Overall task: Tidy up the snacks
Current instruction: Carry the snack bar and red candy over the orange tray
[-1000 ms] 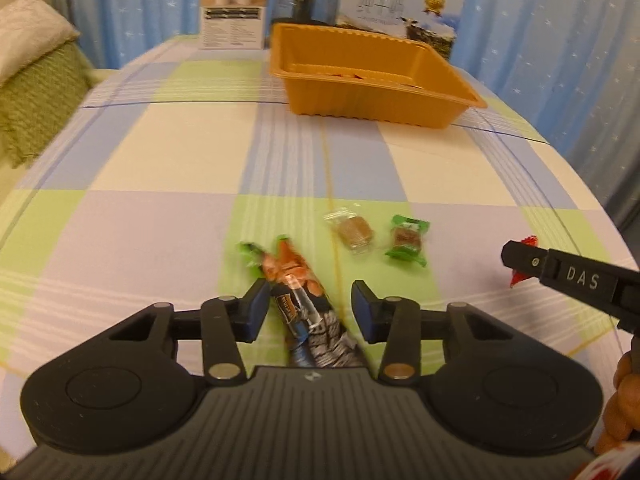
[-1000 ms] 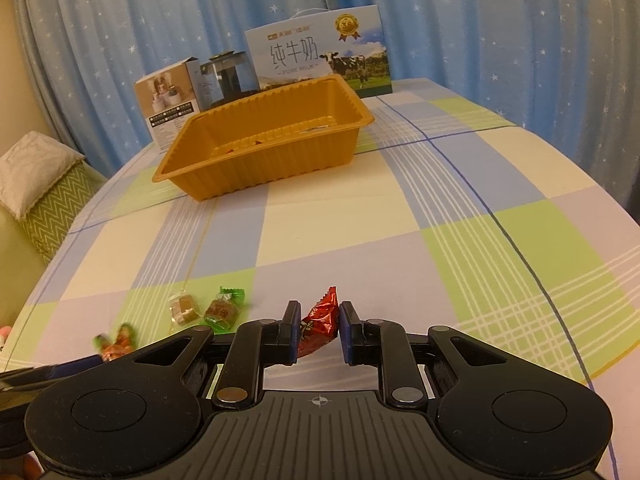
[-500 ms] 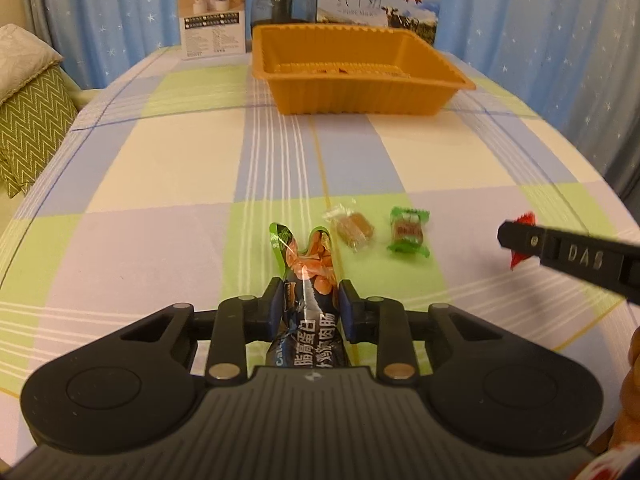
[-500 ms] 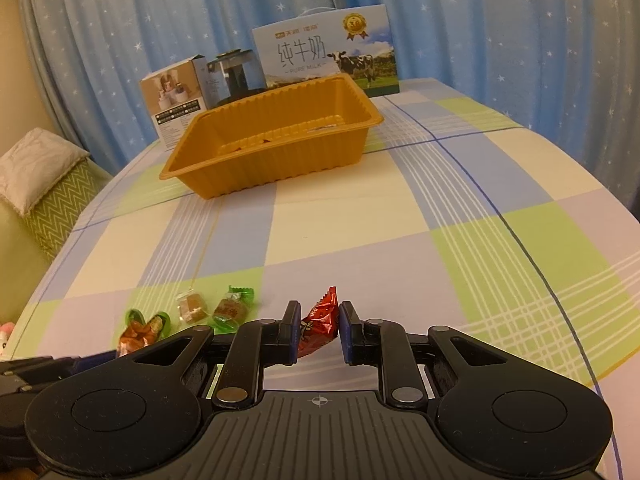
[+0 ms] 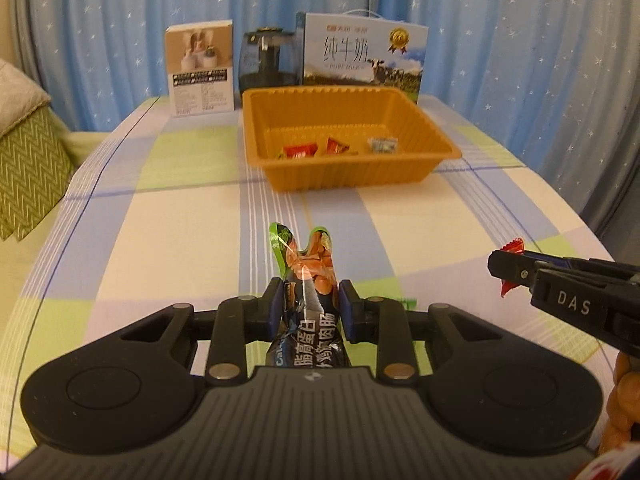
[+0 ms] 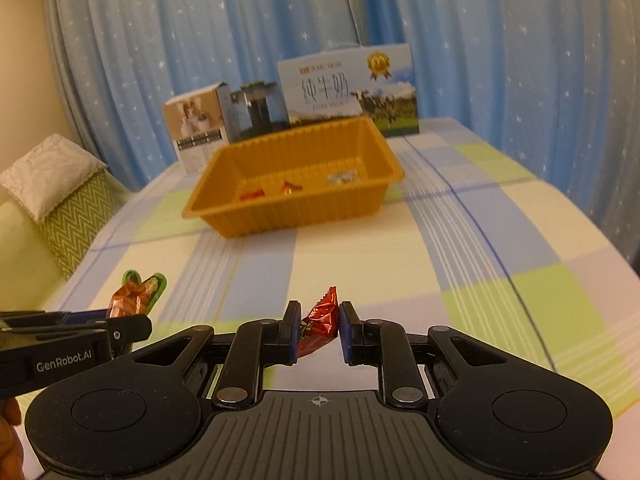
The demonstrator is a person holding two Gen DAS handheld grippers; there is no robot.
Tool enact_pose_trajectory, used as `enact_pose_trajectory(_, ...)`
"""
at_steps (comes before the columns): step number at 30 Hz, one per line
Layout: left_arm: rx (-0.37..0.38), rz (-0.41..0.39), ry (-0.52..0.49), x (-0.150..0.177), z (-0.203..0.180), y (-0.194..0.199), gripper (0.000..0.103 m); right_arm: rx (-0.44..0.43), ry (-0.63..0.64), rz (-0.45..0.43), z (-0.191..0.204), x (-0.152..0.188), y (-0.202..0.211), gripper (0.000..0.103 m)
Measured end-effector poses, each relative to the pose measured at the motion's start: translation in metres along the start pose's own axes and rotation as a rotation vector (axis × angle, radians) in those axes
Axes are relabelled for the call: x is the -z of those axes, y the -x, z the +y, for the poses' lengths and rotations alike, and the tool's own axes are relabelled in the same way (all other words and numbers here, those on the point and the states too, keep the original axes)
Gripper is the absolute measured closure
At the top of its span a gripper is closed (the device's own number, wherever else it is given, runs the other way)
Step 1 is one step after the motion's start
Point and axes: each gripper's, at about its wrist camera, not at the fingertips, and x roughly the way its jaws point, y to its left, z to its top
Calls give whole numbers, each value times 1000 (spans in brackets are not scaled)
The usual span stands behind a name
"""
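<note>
The left gripper (image 5: 307, 310) is pinching a long sausage snack packet (image 5: 306, 280) between its blue pads, holding it above the counter (image 5: 168, 216). White Chinese characters are showing on the packet's dark lower part; the orange and green upper end is pointing toward the far side. The right gripper (image 6: 319, 330) is clamping a red candy (image 6: 320, 320) in a crinkled foil wrapper, also clear of the counter. In the left wrist view the right gripper's side is displaying "DAS"; in the right wrist view the left gripper's side is displaying "GenRobot.AI".

Compared with one second ago, the left gripper has gone from spread around the packet lying on the counter to closed on it and raised. Both cameras are now sitting higher, so the two small candies seen earlier on the counter are no longer showing.

Farther away, the orange tray (image 5: 436, 136) is resting on the checked cloth and containing two red-wrapped snacks (image 5: 300, 150) and one silver-wrapped snack (image 5: 383, 145). Behind the tray, a milk carton (image 5: 364, 56) is reading "PURE MILK" under large Chinese characters. A dark glass jar (image 5: 268, 60) and a small product box (image 5: 200, 68) are standing beside it, its print being too small to read. A blue star-patterned curtain (image 5: 520, 40) is hanging behind.
</note>
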Motion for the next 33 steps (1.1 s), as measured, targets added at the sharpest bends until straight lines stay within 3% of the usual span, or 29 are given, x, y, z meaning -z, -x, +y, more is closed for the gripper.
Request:
enact_pose_trajectory(21,100,-120,14,-100,5,-39,77,-15,99,-91,13,-90,-51,83)
enact_pose_trajectory(33,79,-118,61,-132,24,-85,77,13,54,-102,5,-126,-108,83)
